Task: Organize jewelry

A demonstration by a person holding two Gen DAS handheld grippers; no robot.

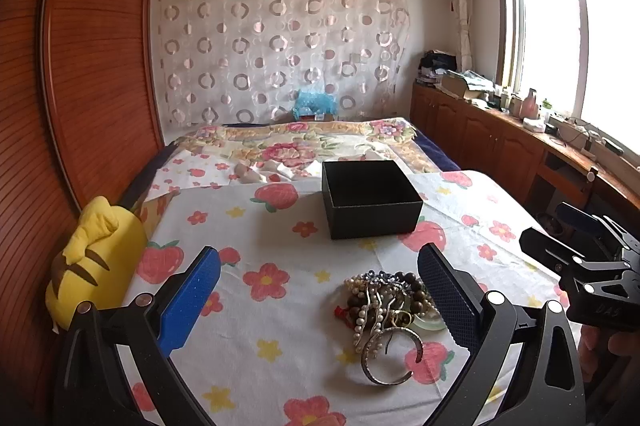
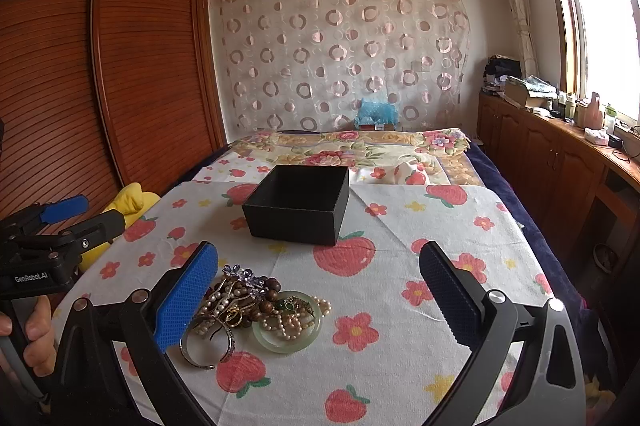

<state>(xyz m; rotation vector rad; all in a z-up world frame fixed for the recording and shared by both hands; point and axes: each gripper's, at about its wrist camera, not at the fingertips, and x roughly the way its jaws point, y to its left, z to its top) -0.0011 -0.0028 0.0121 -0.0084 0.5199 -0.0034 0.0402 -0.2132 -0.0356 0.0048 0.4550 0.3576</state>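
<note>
A tangled pile of jewelry (image 1: 390,310) lies on the strawberry-print cloth (image 1: 256,306): pearl strands, dark wooden beads, a purple crystal clip and a silver bangle (image 1: 390,366). In the right wrist view the same pile (image 2: 256,306) includes a pale green jade bangle (image 2: 286,336). An open, empty black box (image 1: 372,197) (image 2: 298,203) stands farther back. My left gripper (image 1: 320,252) is open, with the pile just inside its right finger. My right gripper (image 2: 319,248) is open too, and the pile sits by its left blue finger (image 2: 188,300). Nothing is held.
A yellow plush toy (image 1: 96,258) lies at the table's left edge beside a slatted wooden wardrobe (image 1: 88,65). A bed with a floral quilt (image 1: 296,145) is behind the table. Low wooden cabinets (image 2: 540,153) run along the right under a window. A hand (image 2: 36,330) holds the left gripper's handle.
</note>
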